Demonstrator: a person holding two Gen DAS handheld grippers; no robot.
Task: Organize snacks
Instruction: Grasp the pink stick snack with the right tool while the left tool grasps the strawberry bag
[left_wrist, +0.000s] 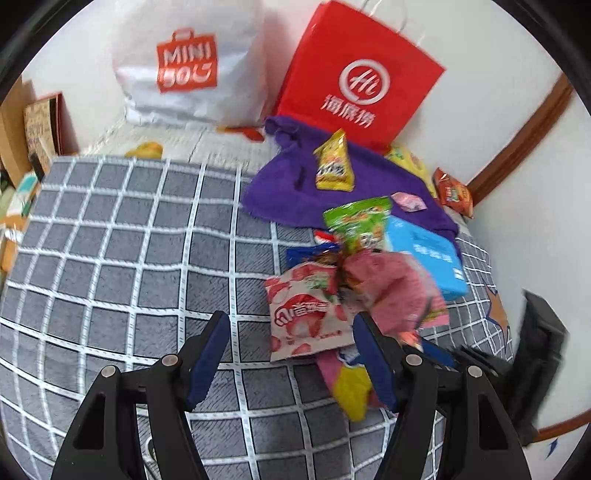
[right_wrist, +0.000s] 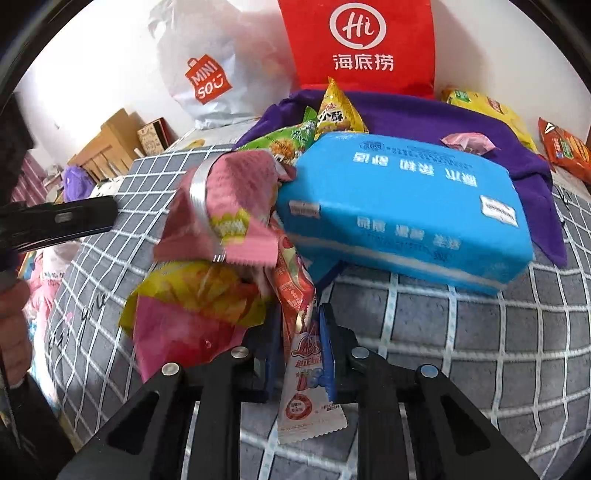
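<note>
Reading MINISO on white bag (left_wrist: 188, 62) | right gripper (right_wrist: 301, 354) jaws clamped on red-white sachet (right_wrist: 306, 398) | left gripper (left_wrist: 291, 354) jaws apart

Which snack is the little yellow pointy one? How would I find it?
Find the red paper bag standing at the back. A purple cloth lies before it, and on it stands the yellow triangular packet. Its peaked top sets it apart from the flat green packet beside it.
</note>
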